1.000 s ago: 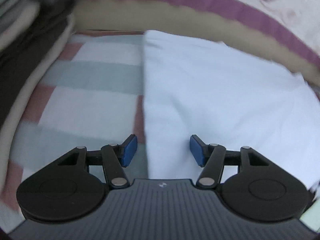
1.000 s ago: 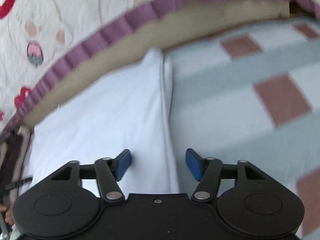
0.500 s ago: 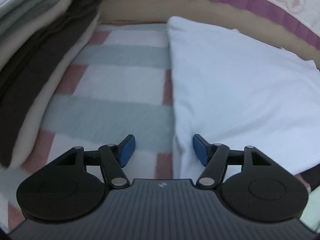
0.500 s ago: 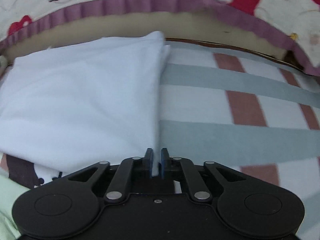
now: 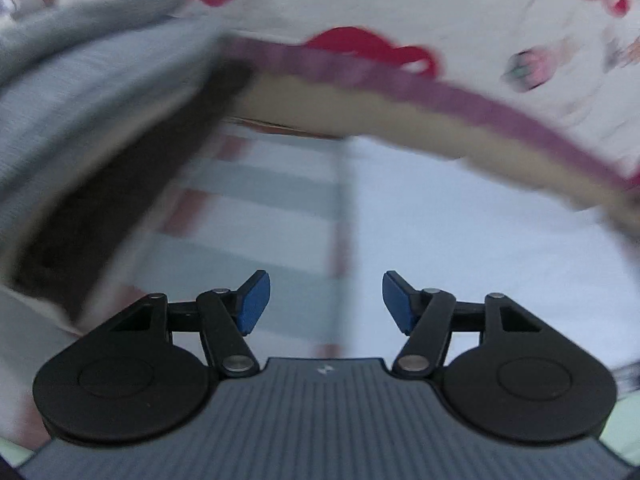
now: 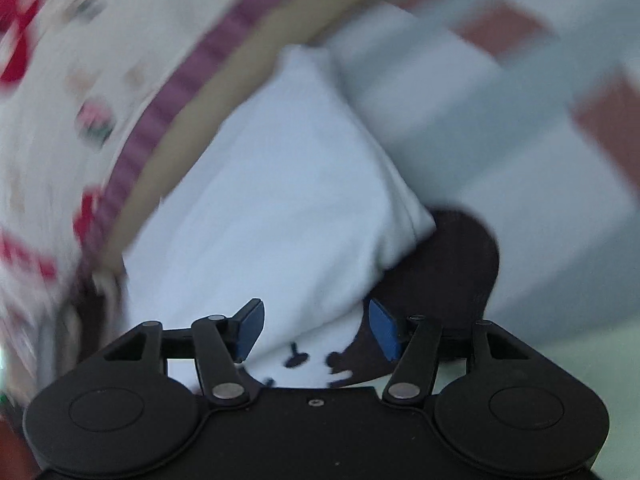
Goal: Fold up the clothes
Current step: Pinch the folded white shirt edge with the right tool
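A folded white garment (image 5: pixel 480 248) lies flat on a checked blanket (image 5: pixel 260 220), its left edge running just ahead of my left gripper (image 5: pixel 326 296). That gripper hovers above the blanket, its jaws closing slightly with nothing between them. In the right wrist view the white garment (image 6: pixel 280 200) stretches away from my right gripper (image 6: pixel 316 328). Its near corner lies below and between the blue pads (image 6: pixel 250 328), which are opening and do not press on it. Both views are blurred.
A stack of folded grey, cream and dark clothes (image 5: pixel 80 120) stands at the left. A quilt with red prints and a purple border (image 5: pixel 400 20) bounds the far side. A dark brown printed fabric (image 6: pixel 460 264) pokes out under the white garment.
My right gripper shut on the white garment's edge half a second ago and has since opened, rolling to the side. The left gripper has lifted and its view has swung up toward the quilt.
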{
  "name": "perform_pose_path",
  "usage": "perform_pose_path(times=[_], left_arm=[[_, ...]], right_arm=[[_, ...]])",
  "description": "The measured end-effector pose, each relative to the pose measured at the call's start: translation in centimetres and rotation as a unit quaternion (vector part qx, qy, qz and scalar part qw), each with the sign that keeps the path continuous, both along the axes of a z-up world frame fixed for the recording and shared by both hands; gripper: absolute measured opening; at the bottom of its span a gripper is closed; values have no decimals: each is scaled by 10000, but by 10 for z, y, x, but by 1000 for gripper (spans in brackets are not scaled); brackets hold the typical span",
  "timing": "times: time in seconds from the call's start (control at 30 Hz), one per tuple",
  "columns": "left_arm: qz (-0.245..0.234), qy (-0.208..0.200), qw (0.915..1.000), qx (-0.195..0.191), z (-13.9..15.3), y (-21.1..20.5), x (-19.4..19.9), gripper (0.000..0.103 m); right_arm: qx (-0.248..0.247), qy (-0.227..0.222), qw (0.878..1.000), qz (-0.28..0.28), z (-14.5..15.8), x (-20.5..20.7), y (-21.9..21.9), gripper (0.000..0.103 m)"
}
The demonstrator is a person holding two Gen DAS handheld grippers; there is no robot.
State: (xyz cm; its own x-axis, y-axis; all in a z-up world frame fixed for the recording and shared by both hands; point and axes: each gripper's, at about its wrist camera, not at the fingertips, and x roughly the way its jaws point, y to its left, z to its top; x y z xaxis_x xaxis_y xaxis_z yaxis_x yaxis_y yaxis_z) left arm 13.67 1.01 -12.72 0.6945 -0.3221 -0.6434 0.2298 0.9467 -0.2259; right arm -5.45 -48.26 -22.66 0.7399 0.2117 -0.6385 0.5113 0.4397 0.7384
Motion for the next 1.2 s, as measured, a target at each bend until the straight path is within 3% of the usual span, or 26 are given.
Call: perform_pose_path(times=[0.07, 0.13, 0.3, 0.33, 0.4, 0.47, 0.53, 0.63, 0.77, 0.87, 0.97, 1.1, 1.2], left_arm=[[-283, 179, 9994, -82, -6, -22, -5, 61], [-537, 324, 9980, -105, -13, -43, -10, 61], [-997, 151, 9943, 347, -25, -87, -19, 61], [-1033, 110, 9937, 422, -25, -91, -19, 61], [-1098, 96, 9926, 508, -26, -95, -18, 61], [-1153, 213, 9914, 589, -32, -94, -19, 61], [-1083, 420, 9903, 766, -40, -88, -21, 61], [-953, 777, 9903, 640, -46, -75, -20, 61], [-776, 940, 9916, 436, -39, -59, -15, 61], [-47, 928, 9945, 491, -31, -30, -12, 61], [511, 1215, 9912, -82, -31, 9, -5, 61], [544, 1957, 9735, -1048, -49, 37, 0, 61], [561, 2067, 9656, -1471, -56, 37, 0, 62]], right_arm=[[439, -158, 9975, -537, -8, -6, -3, 65], [468, -275, 9953, -800, -11, -3, -6, 65], [-312, -758, 9881, -1300, -11, 29, -15, 66], [-432, -799, 9883, -1229, -7, 35, -15, 57], [-648, -929, 9888, -974, 7, 42, -14, 19], [-1027, -1193, 9835, -886, 31, 32, -12, 15], [-1329, -1148, 9809, -840, 45, 24, -14, 13], [-1642, -770, 9810, -691, 37, 26, -20, 11], [-1406, -640, 9842, -862, 22, 15, -26, 11], [-1613, -632, 9820, -757, 26, 14, -30, 11], [-1542, -692, 9832, -694, 26, 14, -33, 11], [-1262, -709, 9868, -728, 20, 12, -35, 19], [-1111, -704, 9884, -762, 17, 10, -34, 21]])
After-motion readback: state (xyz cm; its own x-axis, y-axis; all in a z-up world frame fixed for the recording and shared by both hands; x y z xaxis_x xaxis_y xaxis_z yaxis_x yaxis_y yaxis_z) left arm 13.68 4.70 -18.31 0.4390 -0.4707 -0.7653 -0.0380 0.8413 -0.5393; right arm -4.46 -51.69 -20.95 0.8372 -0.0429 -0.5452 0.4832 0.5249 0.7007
